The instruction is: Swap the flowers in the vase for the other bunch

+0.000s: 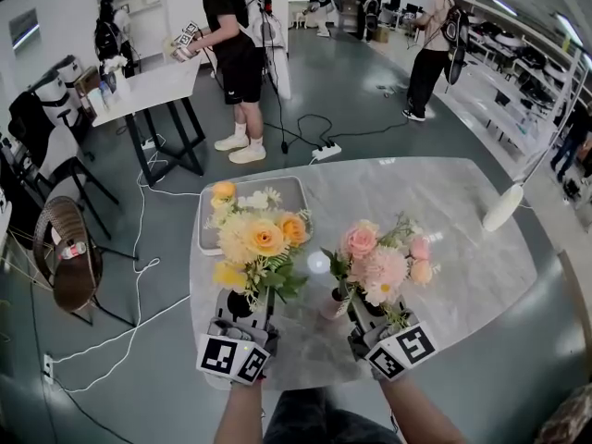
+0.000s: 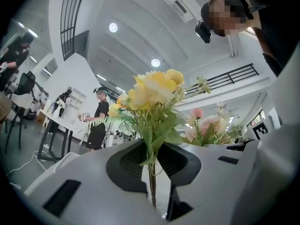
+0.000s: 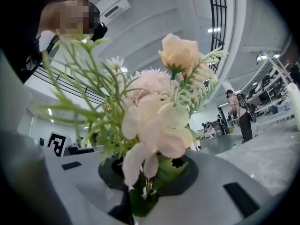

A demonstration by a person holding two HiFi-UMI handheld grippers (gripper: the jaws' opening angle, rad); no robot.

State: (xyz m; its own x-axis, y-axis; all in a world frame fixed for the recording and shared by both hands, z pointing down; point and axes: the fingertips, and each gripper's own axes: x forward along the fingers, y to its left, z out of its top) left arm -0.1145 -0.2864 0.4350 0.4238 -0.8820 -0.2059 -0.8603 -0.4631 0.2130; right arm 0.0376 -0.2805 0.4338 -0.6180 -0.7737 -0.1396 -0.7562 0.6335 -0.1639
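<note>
A yellow and orange flower bunch [image 1: 254, 239] stands upright over the marble table [image 1: 462, 276], and my left gripper [image 1: 242, 305] is shut on its stems. In the left gripper view the thin stems [image 2: 151, 184] run down between the two dark pads. To its right, my right gripper [image 1: 363, 314] is shut on the stems of a pink bunch [image 1: 381, 265], whose blooms [image 3: 157, 121] fill the right gripper view. A small pinkish vase [image 1: 333, 305] stands between the two grippers, just left of the pink bunch and partly hidden by leaves. I cannot tell whether any stems are in it.
A grey tray [image 1: 289, 188] lies on the table behind the yellow bunch. A white oblong object [image 1: 503, 207] rests near the table's right edge. Cables [image 1: 139, 266] trail over the floor at the left, beside a chair [image 1: 69, 252]. Several people stand in the room beyond.
</note>
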